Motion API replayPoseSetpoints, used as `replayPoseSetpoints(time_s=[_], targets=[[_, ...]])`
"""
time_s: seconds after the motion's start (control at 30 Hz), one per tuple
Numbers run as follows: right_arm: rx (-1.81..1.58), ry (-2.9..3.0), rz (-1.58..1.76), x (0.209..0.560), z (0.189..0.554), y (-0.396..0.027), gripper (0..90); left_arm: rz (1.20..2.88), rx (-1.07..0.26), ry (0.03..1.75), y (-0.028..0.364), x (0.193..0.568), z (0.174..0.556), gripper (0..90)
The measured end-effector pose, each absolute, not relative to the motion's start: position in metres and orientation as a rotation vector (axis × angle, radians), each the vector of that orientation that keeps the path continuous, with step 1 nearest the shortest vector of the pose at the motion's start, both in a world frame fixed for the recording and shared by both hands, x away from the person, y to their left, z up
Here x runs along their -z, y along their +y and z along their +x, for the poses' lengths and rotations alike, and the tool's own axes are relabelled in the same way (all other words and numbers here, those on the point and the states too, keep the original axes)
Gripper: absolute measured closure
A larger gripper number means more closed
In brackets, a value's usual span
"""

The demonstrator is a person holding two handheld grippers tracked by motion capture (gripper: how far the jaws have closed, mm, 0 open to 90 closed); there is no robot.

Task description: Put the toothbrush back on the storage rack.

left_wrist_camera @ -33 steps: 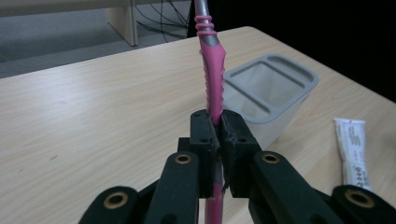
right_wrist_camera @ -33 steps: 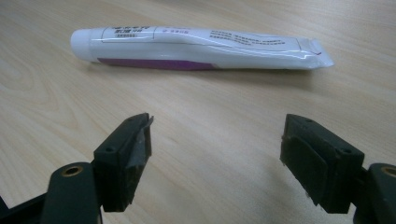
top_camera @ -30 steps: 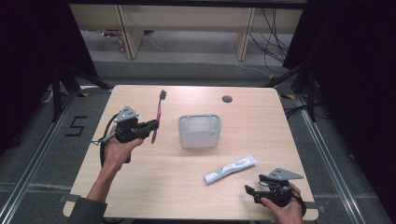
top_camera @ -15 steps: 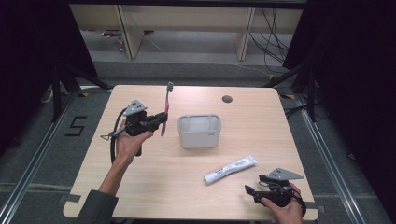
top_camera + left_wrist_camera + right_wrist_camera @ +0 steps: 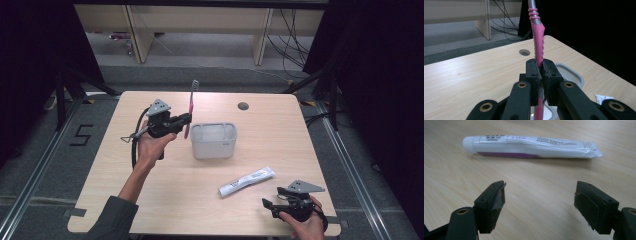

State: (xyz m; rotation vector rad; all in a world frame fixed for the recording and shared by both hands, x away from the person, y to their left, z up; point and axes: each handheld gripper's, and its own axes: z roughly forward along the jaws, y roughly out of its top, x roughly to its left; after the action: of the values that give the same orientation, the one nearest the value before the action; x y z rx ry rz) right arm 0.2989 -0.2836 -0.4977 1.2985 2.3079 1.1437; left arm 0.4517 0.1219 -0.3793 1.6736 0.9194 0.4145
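The left gripper (image 5: 184, 121) clamps a pink toothbrush (image 5: 190, 106) by its handle, upright with bristles at the top, raised just at 9 o'clock of the grey holder cup (image 5: 213, 140) at table centre. A good placement, I judge, means keeping the brush vertical, carrying it over the cup's opening, then lowering before release. The right gripper (image 5: 540, 200) rests wide open at 5 o'clock, near the toothpaste tube (image 5: 531, 146).

Pink-and-grey toothbrush (image 5: 190, 107) upright, bristles up, beside grey holder (image 5: 213, 140); white toothpaste tube (image 5: 247, 181) flat on table.
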Motion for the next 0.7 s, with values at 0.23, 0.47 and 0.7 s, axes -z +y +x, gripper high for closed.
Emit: replayPoseSetpoints(time_s=[0.23, 0.47, 0.7], targets=[[-1.147, 2.317, 1.313, 0.498, 0.299, -0.283, 25.3, 1.668, -0.424, 0.917, 0.108, 0.378, 0.459, 83.7], [-1.148, 2.318, 1.307, 0.498, 0.299, -0.283, 25.3, 1.653, -0.422, 0.939, 0.1, 0.381, 0.467, 83.7], [-1.144, 2.317, 1.299, 0.498, 0.299, -0.283, 25.3, 1.65, -0.431, 0.949, 0.094, 0.388, 0.474, 83.7]])
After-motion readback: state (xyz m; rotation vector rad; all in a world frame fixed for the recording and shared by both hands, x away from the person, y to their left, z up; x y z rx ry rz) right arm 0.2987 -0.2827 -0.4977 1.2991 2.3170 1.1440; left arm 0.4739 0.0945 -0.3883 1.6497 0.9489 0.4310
